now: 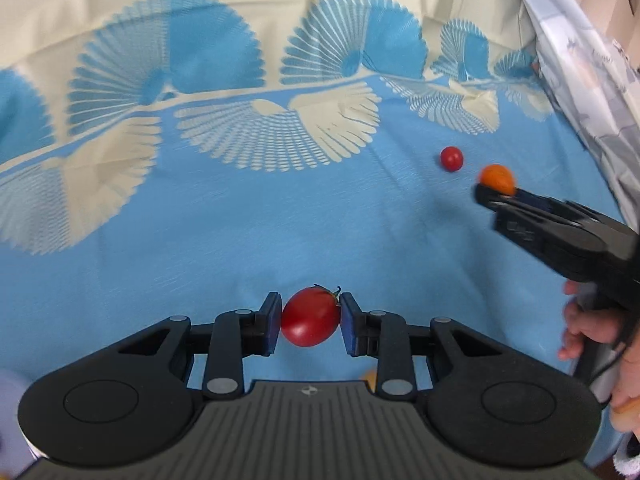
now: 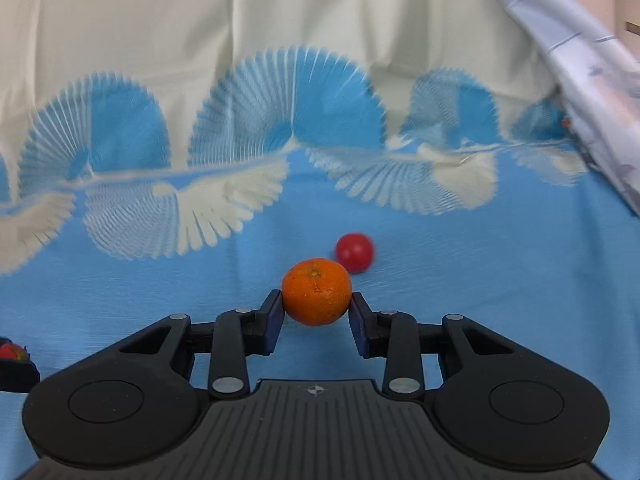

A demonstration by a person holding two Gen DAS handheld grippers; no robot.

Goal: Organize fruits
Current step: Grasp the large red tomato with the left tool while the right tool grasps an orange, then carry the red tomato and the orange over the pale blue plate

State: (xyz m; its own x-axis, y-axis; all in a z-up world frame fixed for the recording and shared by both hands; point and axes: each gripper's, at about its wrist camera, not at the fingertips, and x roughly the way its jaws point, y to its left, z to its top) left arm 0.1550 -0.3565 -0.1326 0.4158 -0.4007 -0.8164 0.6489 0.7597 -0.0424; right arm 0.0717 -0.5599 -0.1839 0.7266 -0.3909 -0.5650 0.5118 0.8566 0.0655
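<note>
Three fruits show: two red tomatoes and one mandarin, over a blue-and-cream patterned cloth (image 1: 280, 220). The left gripper (image 1: 310, 318) is clamped on a stemmed plum tomato (image 1: 310, 317), pinched between its blue pads. The right gripper (image 2: 317, 305) grips the mandarin (image 2: 316, 292) at its fingertips. A small round cherry tomato (image 2: 355, 252) lies loose on the cloth just beyond the mandarin, apart from both grippers. In the left wrist view, the right gripper reaches in from the right, a hand (image 1: 588, 332) on its handle. A pale crumpled sheet (image 1: 580, 72) rises along the right edge.
</note>
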